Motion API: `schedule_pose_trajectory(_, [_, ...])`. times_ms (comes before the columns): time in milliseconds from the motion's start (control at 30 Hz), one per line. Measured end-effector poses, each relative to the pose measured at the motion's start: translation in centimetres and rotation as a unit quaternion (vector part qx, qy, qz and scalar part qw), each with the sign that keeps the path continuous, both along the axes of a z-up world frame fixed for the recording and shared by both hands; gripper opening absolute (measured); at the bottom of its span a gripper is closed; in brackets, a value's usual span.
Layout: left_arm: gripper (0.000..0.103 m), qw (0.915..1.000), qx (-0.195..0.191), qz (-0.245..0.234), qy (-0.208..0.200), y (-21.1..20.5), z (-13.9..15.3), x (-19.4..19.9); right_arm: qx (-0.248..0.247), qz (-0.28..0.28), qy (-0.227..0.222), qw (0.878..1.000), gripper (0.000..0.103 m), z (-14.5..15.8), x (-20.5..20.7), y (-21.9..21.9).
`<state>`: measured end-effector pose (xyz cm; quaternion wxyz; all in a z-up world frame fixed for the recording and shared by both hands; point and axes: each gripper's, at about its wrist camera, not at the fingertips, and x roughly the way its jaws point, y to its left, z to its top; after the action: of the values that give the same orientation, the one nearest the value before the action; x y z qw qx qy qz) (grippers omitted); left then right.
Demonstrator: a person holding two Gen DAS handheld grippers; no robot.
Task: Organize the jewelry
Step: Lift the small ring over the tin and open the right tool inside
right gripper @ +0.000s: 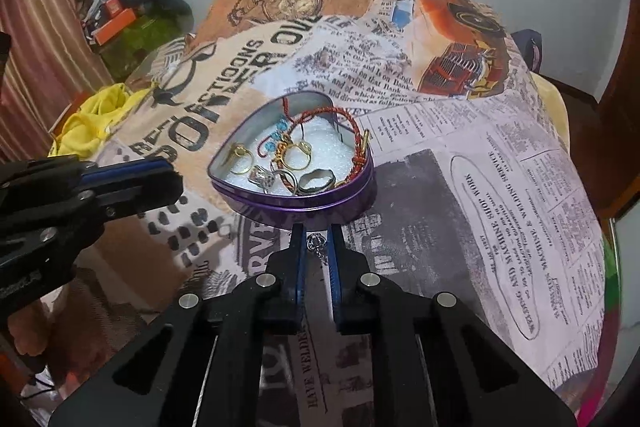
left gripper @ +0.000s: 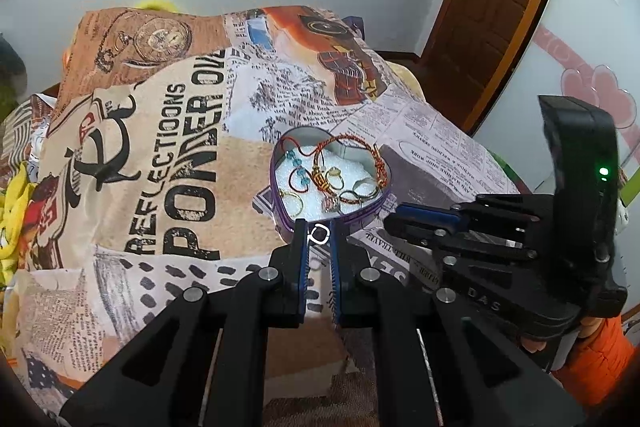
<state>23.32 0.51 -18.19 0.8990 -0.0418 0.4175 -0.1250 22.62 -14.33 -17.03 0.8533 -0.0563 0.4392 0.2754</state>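
A purple heart-shaped tin (left gripper: 285,219) (right gripper: 296,205) stands on the printed cloth, lined with white foam and holding several rings, a red braided bracelet (left gripper: 362,143) (right gripper: 352,123) and a blue-beaded cord. My left gripper (left gripper: 319,233) is shut on a small silver ring (left gripper: 319,233) just in front of the tin's near rim. My right gripper (right gripper: 317,241) is shut on a small silver pendant with a chain (right gripper: 316,243), also just before the tin. The right gripper shows in the left wrist view (left gripper: 424,223), the left gripper in the right wrist view (right gripper: 132,179).
The cloth (left gripper: 160,155) (right gripper: 480,187) with newspaper and car prints covers a raised surface. Yellow fabric (right gripper: 88,123) lies at the left edge. A brown door (left gripper: 492,7) stands at the back right, boxes and clutter (right gripper: 120,19) at the back left.
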Motion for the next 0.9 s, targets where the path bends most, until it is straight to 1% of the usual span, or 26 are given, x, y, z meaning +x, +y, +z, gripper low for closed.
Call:
schedule_pose_trajectory(300, [0.009,0.9998,0.012,0.003,-0.018,-0.1,1.6,0.5,0.017,-0.008,-0.037,0.999,0.009,2.5,-0.3,-0.6])
schedule_pose_trajectory(500, [0.009,0.9995,0.015,0.003,-0.027,-0.1,2.2,1.4,0.028,-0.013,-0.055,0.998,0.009,3.8,0.3,-0.6])
schedule_pose_trajectory(700, [0.009,0.9993,0.019,0.0,-0.034,-0.2,2.5,2.8,0.037,-0.018,-0.064,0.997,0.009,4.2,1.3,-0.3])
schedule_pose_trajectory(900, [0.009,0.9995,0.018,-0.002,-0.026,-0.2,2.0,4.1,0.037,-0.019,-0.06,0.997,0.009,3.8,2.5,0.3])
